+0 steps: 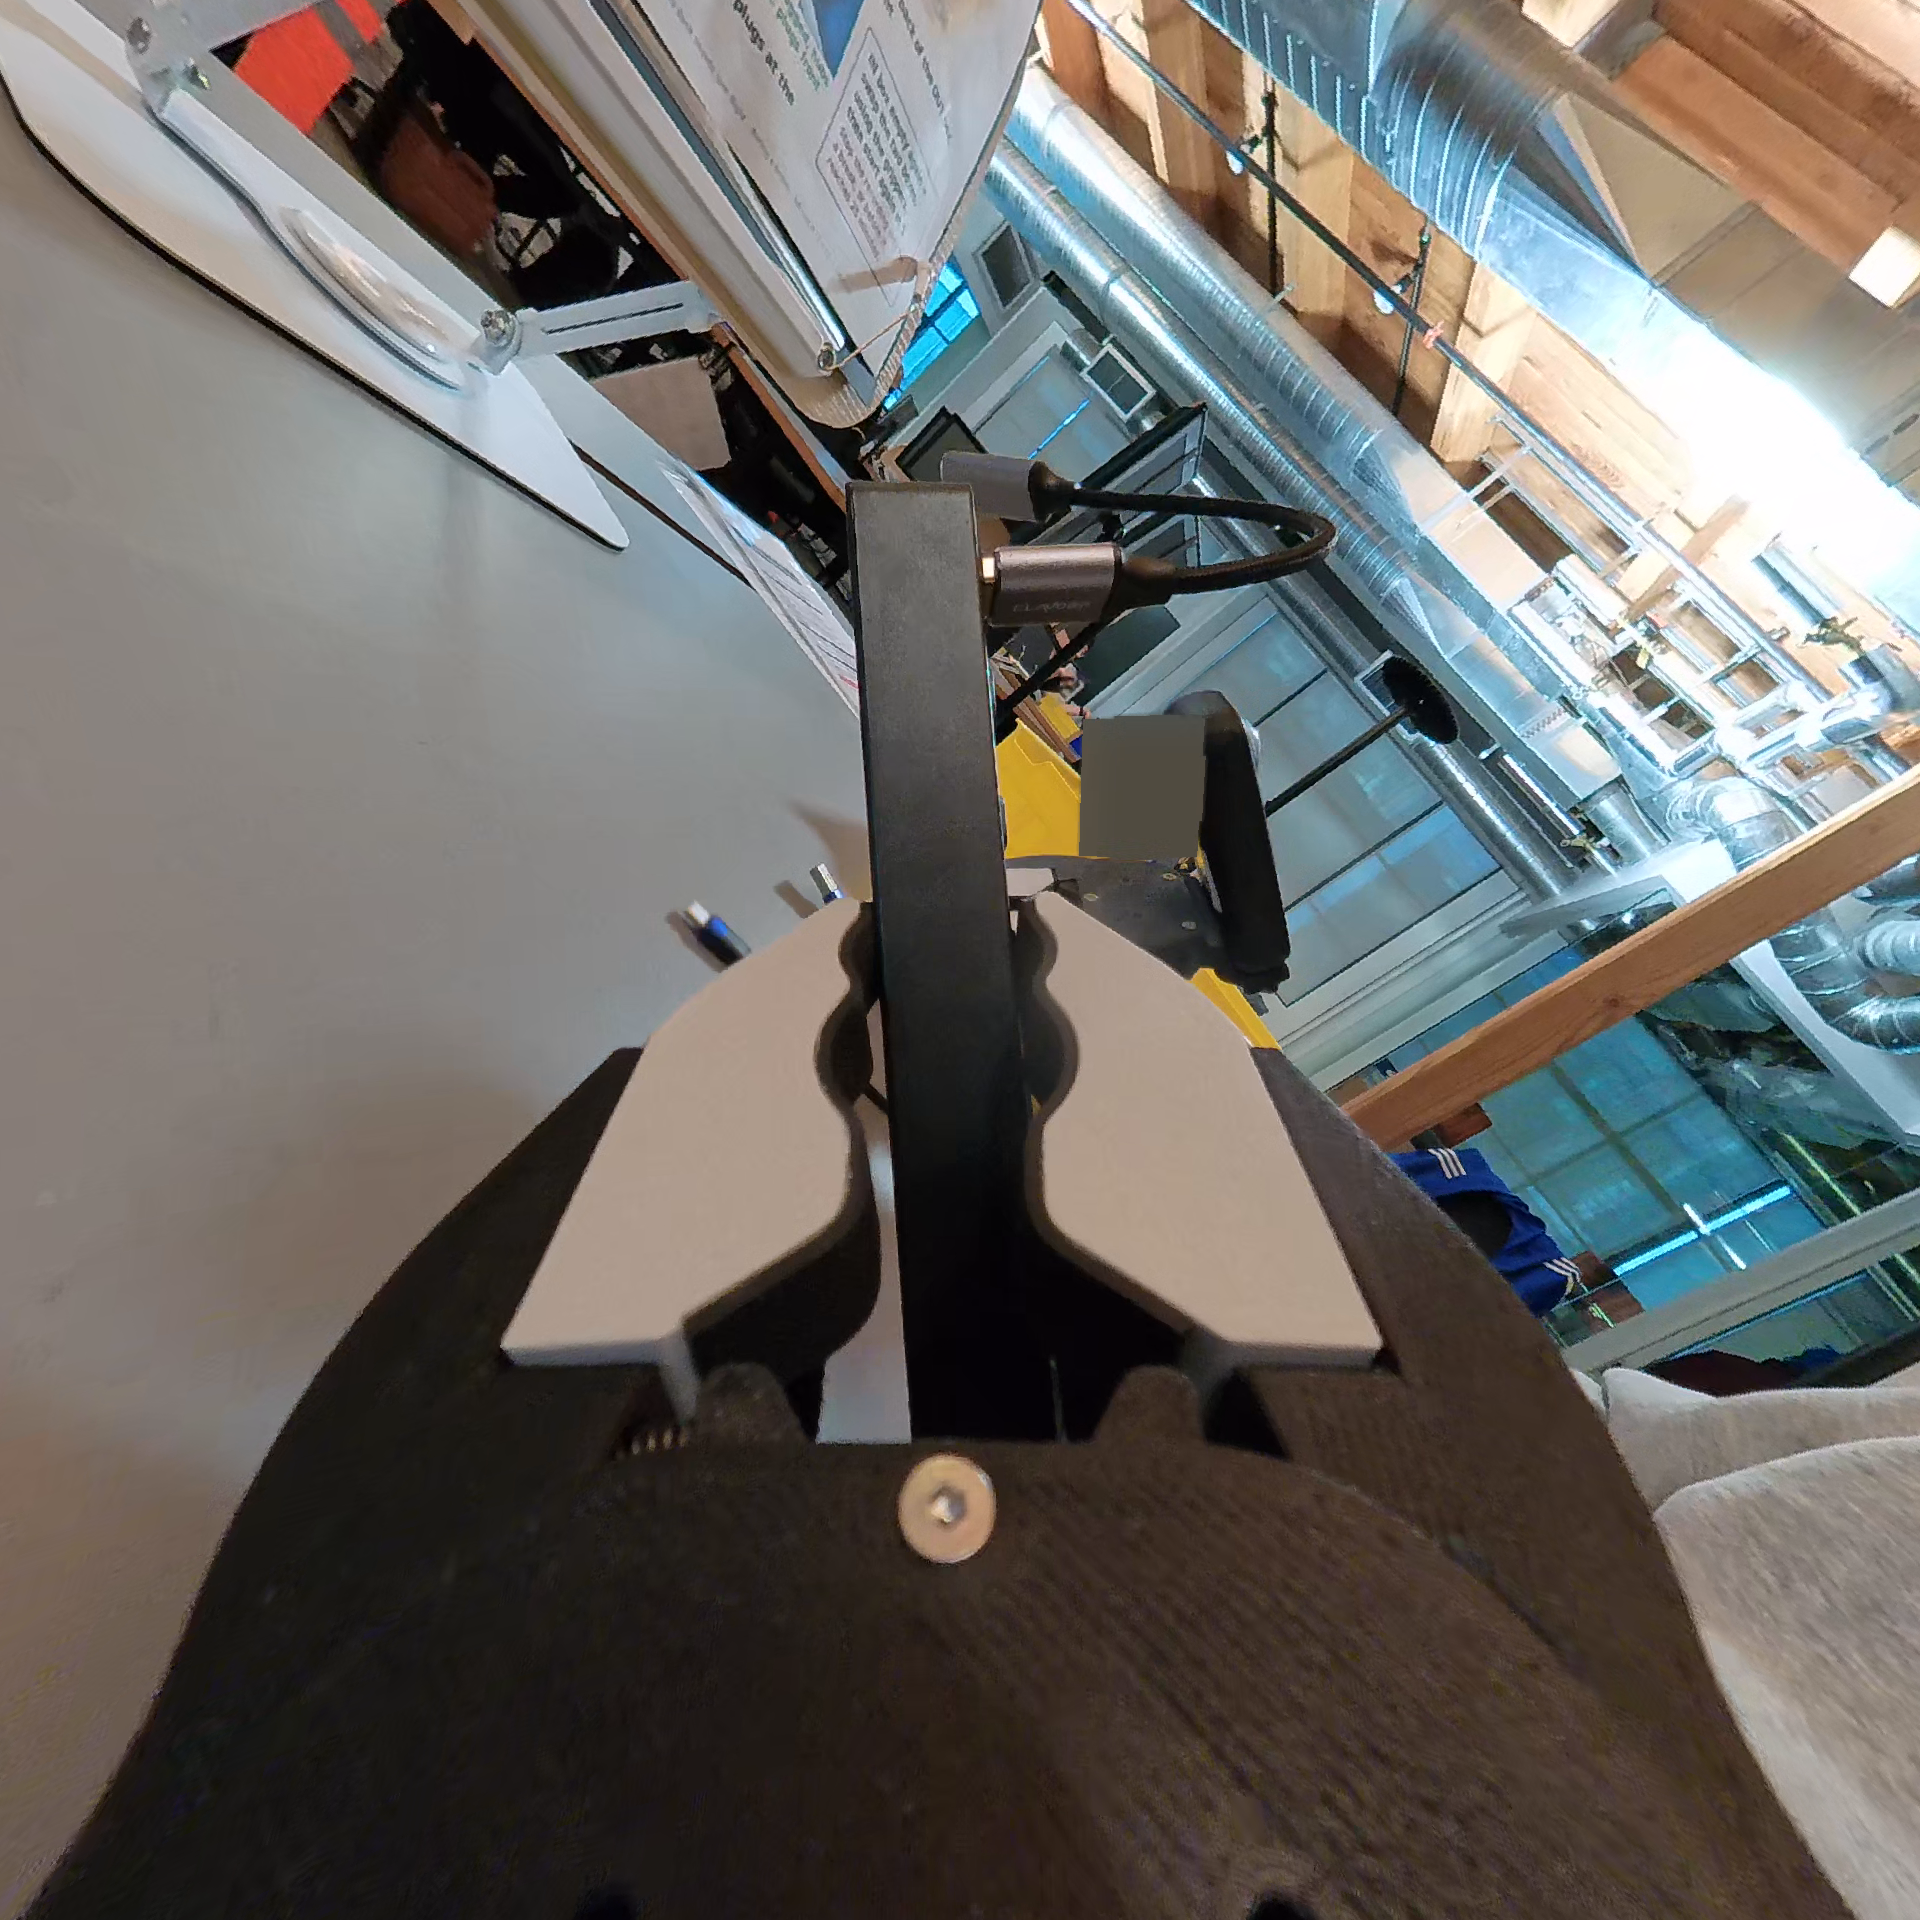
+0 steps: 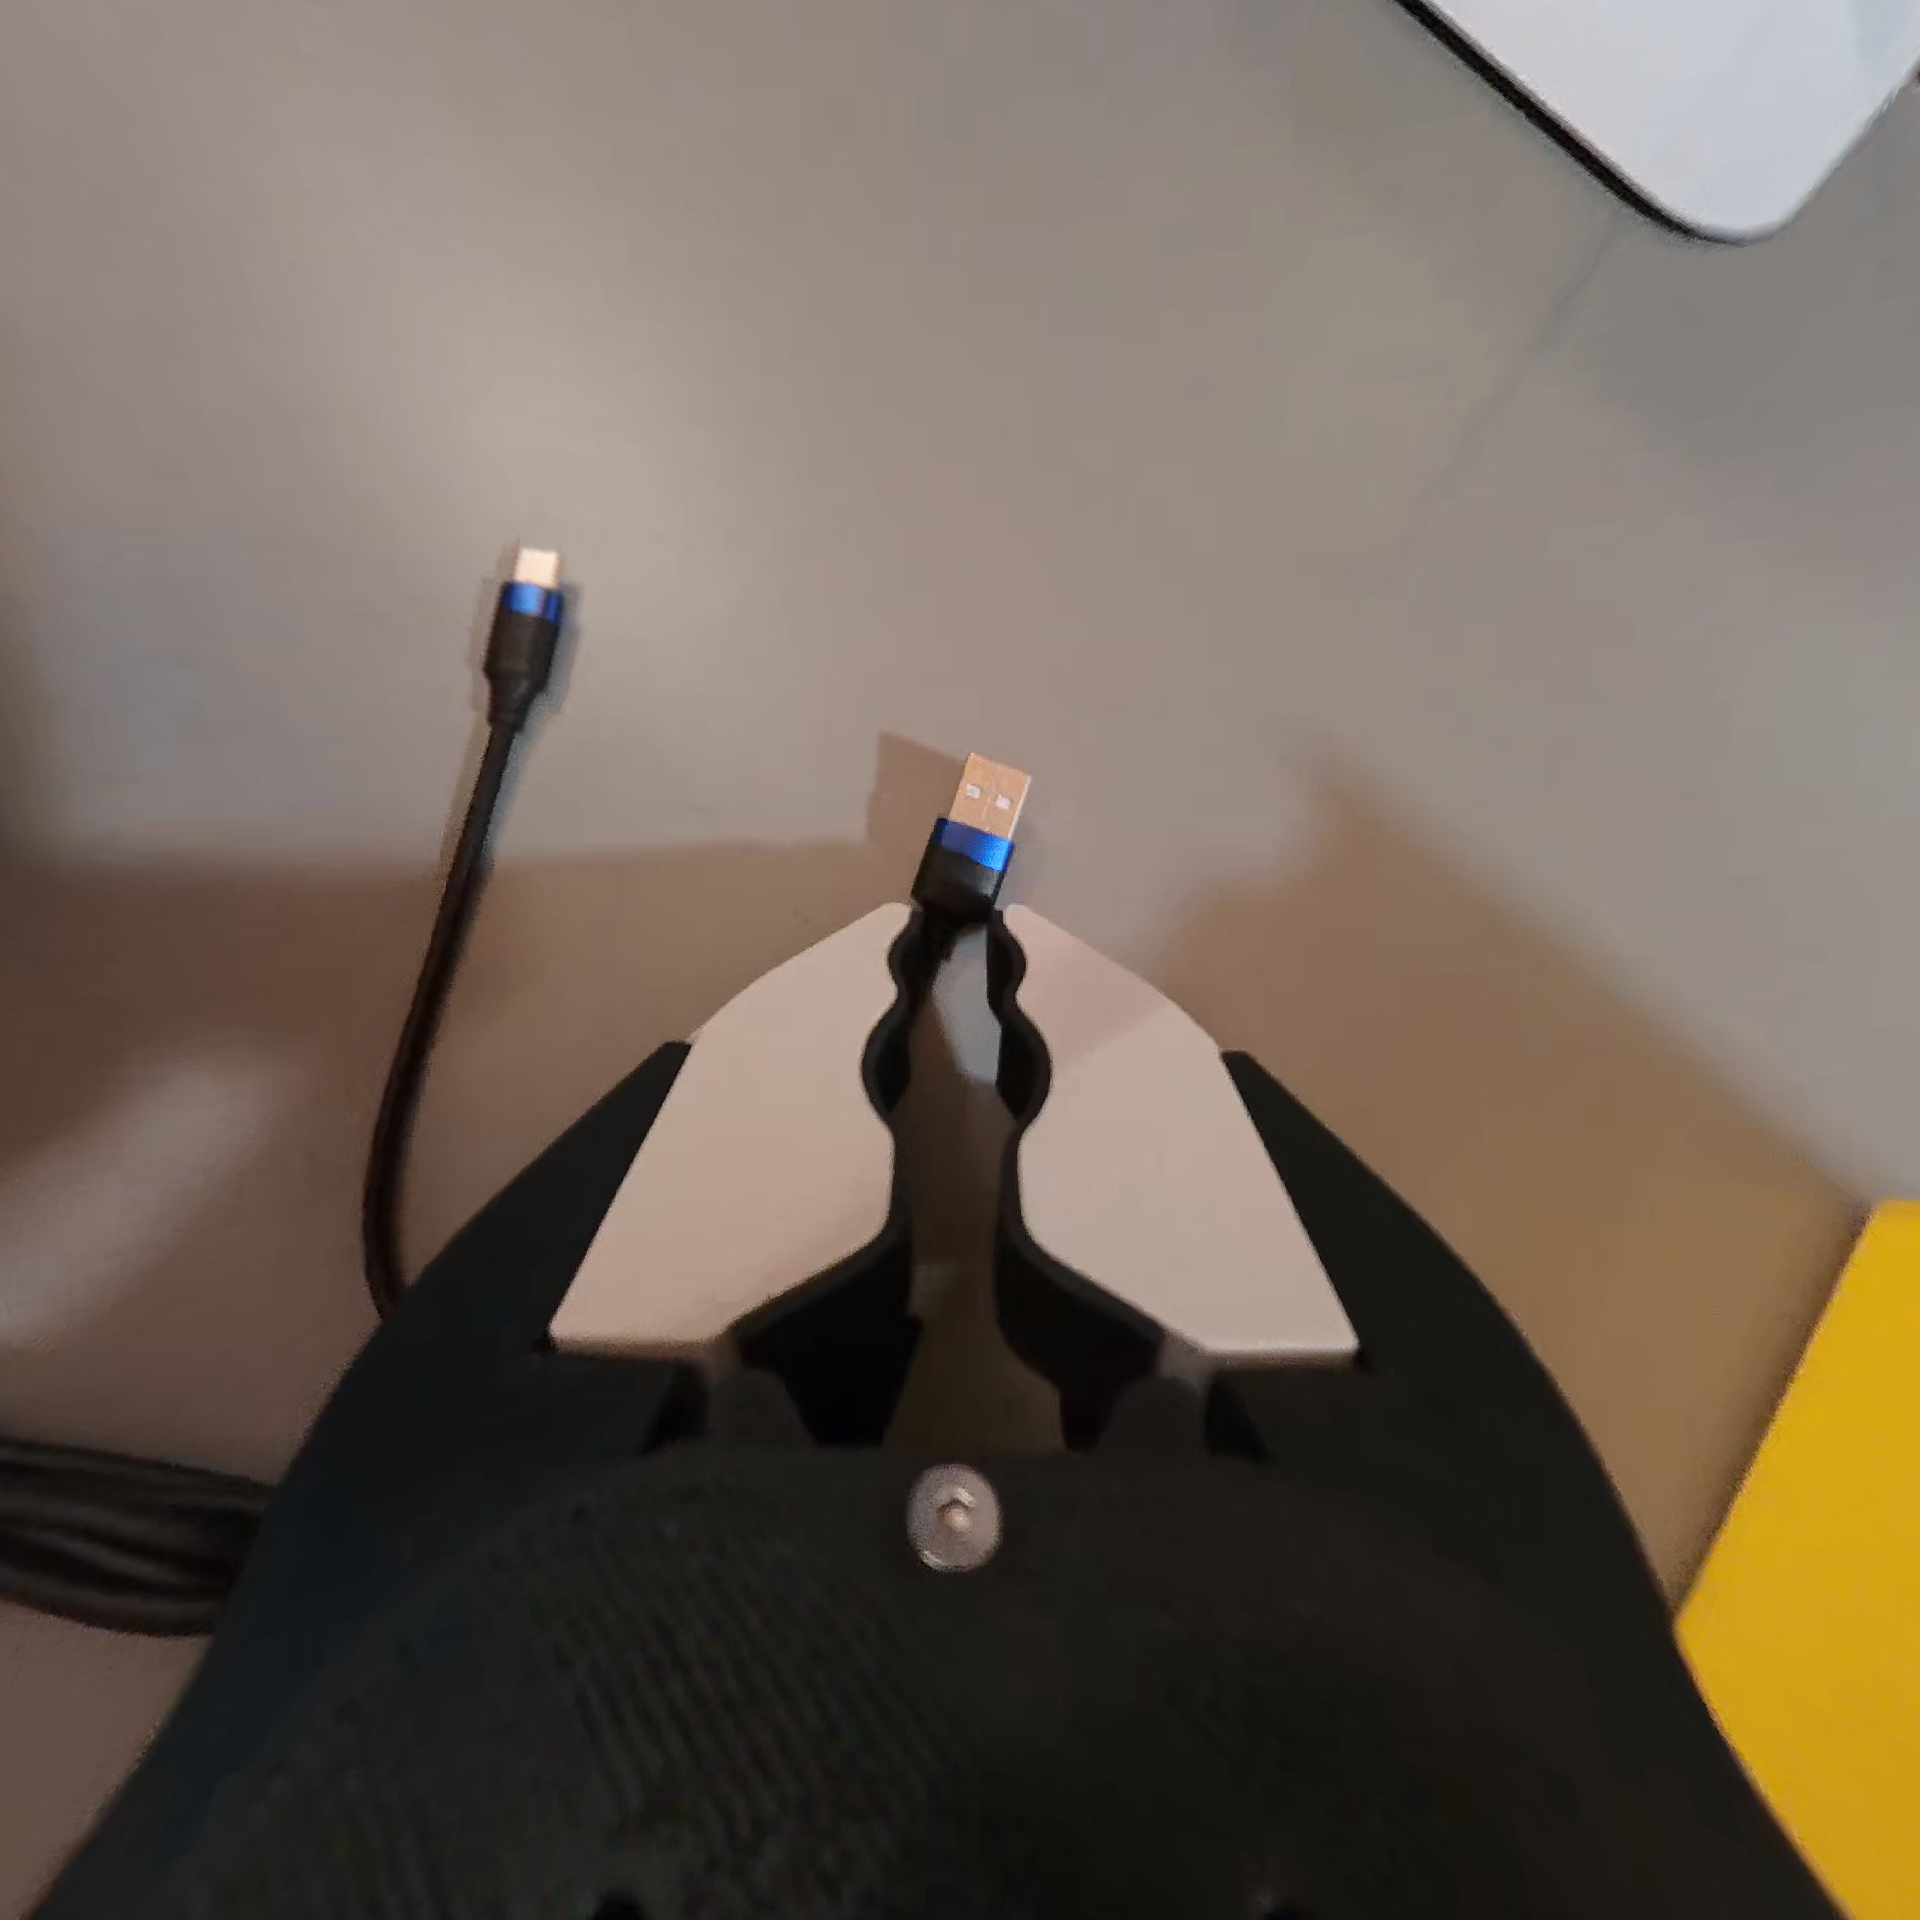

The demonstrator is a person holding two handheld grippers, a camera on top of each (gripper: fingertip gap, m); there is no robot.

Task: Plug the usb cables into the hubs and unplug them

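The left gripper (image 1: 940, 914), rolled sideways above the table (image 1: 260, 831), pinches a black hub (image 1: 920, 727) with a short cable (image 1: 1226, 540) plugged in, while the right gripper (image 2: 948, 914) points down, pinching a blue-collared plug (image 2: 977, 831).

Between the right jaws: a USB-A plug (image 2: 975, 831), silver tip, blue band, black body; left of them, a blue-banded USB-C plug (image 2: 530, 613).
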